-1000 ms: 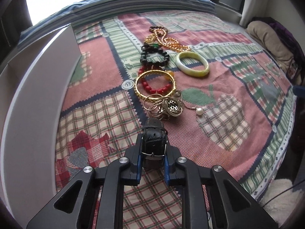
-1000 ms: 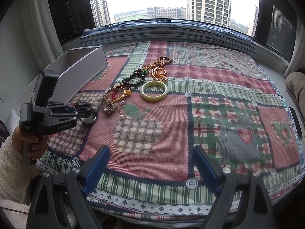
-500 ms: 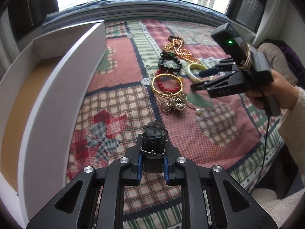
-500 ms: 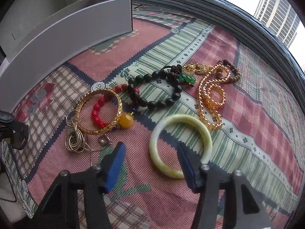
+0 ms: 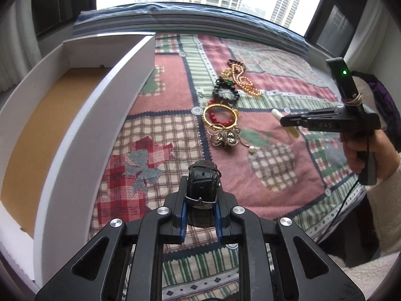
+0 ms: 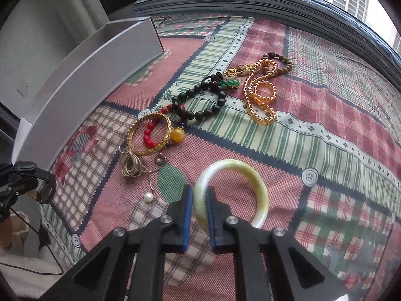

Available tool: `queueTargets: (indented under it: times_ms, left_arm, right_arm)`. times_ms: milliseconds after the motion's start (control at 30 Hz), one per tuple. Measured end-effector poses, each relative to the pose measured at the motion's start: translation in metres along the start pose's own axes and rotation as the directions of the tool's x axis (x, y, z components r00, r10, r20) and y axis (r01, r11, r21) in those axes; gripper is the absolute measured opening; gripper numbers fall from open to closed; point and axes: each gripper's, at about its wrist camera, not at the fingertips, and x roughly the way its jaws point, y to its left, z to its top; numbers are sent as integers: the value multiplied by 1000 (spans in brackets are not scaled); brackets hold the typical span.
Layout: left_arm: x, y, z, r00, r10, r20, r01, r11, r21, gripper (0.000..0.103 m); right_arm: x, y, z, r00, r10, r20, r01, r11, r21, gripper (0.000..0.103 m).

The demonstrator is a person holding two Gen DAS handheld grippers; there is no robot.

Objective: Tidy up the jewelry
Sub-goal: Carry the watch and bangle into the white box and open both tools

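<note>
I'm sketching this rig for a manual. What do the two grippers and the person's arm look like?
Both grippers, the left gripper and the right gripper, are matte black with triangular cut-outs, silver round bolts and blue-edged finger pads. The right gripper carries a black box with a green light, rubber bands and a thin black cable. The sleeve is cream fleece.

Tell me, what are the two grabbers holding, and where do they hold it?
The left hand-held gripper pinches a black watch by its strap, near the buckle. The right hand-held gripper pinches the jade bangle across its near left rim.
</note>
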Motion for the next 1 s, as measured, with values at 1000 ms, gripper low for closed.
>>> queueTargets:
  times_ms: [1000]
  left_arm:
    - [-46,214,-7,925,379,-26,-358,846,-395,16]
  right_arm:
    - [52,350,147,967,238,87,-186,900,-394,11]
